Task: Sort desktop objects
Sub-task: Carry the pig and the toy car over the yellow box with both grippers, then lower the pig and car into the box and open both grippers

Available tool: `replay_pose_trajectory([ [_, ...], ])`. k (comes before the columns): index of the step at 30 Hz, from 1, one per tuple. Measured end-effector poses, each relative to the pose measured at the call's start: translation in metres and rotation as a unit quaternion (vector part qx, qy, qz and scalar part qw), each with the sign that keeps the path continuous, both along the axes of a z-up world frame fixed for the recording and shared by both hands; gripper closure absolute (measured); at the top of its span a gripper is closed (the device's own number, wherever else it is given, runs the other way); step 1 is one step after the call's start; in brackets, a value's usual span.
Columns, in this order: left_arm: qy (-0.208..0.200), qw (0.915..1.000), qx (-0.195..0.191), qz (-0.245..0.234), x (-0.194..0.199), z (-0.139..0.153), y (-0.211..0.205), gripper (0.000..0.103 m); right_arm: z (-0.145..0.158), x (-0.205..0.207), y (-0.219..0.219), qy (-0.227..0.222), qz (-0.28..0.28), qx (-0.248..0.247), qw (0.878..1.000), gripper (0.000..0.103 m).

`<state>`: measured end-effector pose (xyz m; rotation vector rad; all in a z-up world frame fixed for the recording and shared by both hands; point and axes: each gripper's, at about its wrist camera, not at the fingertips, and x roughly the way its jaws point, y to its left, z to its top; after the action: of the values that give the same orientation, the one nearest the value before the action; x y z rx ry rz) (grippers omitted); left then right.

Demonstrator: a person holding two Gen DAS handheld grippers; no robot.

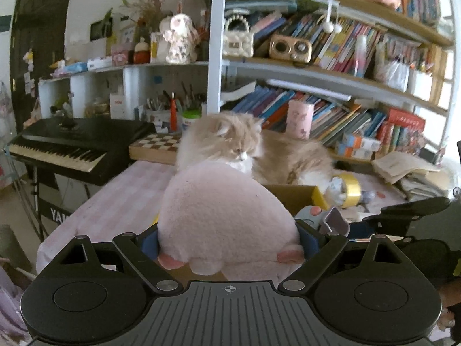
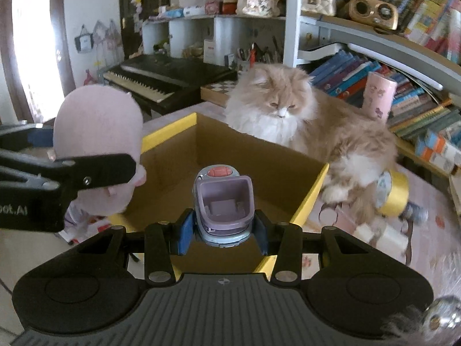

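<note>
My left gripper is shut on a big pink plush toy, which fills the space between its blue pads and hides most of the box behind it. In the right wrist view the same plush toy hangs at the left, over the box's left rim, clamped by the left gripper. My right gripper is shut on a small grey-blue toy with a purple scoop and a red button, held above the open cardboard box with yellow edges. In the left wrist view, that toy shows at right.
A fluffy cream cat sits on the pink checked tablecloth right behind the box. A yellow tape roll and small items lie beside it. A keyboard piano, a chessboard and crowded bookshelves stand behind.
</note>
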<state>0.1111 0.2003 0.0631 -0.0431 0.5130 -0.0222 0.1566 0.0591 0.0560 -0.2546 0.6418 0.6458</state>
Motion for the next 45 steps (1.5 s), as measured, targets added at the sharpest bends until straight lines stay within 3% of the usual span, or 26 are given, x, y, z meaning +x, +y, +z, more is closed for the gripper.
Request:
replay_pose_trajectory([
  [7, 0.071, 0.9973, 0.016, 0.001, 0.059, -0.025, 0.006, 0.011, -0.023, 0.046, 0.025, 0.014, 0.065, -0.073, 0.995, 0.062],
  [17, 0.145, 0.9887, 0.039, -0.007, 0.1, -0.05, 0.005, 0.011, -0.045, 0.081, 0.041, 0.03, 0.102, -0.123, 0.987, 0.062],
  [26, 0.16, 0.986, 0.048, -0.008, 0.107, -0.056, -0.001, 0.008, -0.054, 0.083, 0.044, 0.026, 0.119, -0.144, 0.982, 0.064],
  [29, 0.156, 0.9862, 0.055, -0.005, 0.106, -0.053, -0.002, 0.006, -0.052, 0.082, 0.044, 0.019, 0.112, -0.138, 0.984, 0.053],
  [32, 0.126, 0.9897, 0.067, -0.015, 0.097, -0.043, -0.005, 0.005, -0.046, 0.078, 0.041, 0.016, 0.1, -0.127, 0.987, 0.047],
  [38, 0.043, 0.9951, 0.077, -0.045, 0.066, -0.013, -0.008, 0.004, -0.022, 0.06, 0.028, -0.003, 0.059, -0.097, 0.994, 0.045],
  [45, 0.007, 0.9939, 0.089, -0.065, 0.043, 0.006, 0.006, 0.004, 0.006, 0.032, 0.01, -0.014, -0.012, -0.053, 0.998, 0.042],
])
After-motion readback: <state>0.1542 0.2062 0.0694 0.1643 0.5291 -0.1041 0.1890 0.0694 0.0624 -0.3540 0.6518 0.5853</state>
